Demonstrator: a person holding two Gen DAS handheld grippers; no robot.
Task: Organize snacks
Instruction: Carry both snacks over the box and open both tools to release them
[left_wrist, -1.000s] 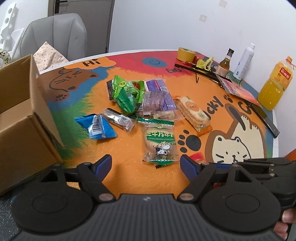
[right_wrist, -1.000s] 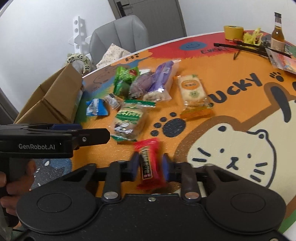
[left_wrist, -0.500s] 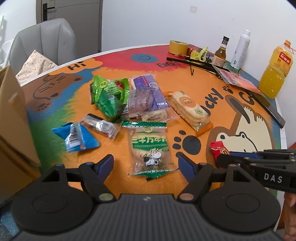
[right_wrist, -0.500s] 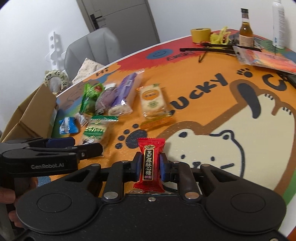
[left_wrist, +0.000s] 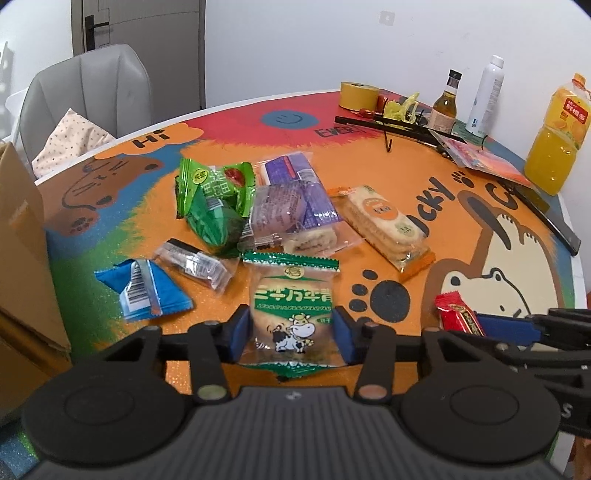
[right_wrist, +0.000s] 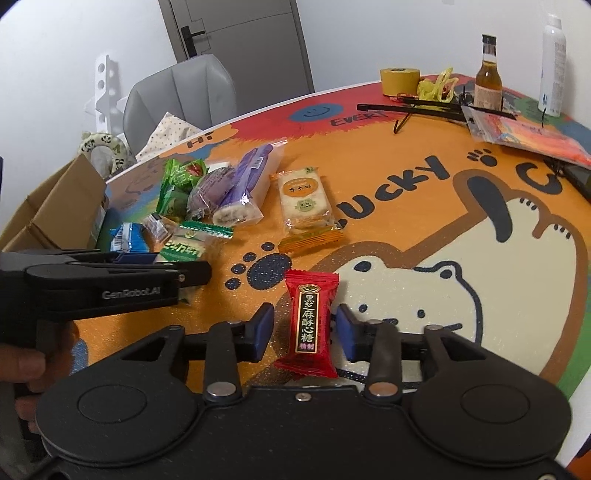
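left tongs spread, flanking green-white cow-print biscuit packet beside brown cardboard box | right tongs gaping around red candy wrapper | all snacks lying on worktop, none seemingly boxed

Nine snack packets, three bottles, one tape roll, one cardboard box

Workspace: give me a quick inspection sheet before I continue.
Surface: table, cartoon print.
Job's things: cow pack between left tongs; red candy between right tongs; snack pile beyond; box at left.
Clutter: tape, bottle, juice at far edge.
Grippers: both open.
Cables: nothing seen.
Surroundings: chair, door.
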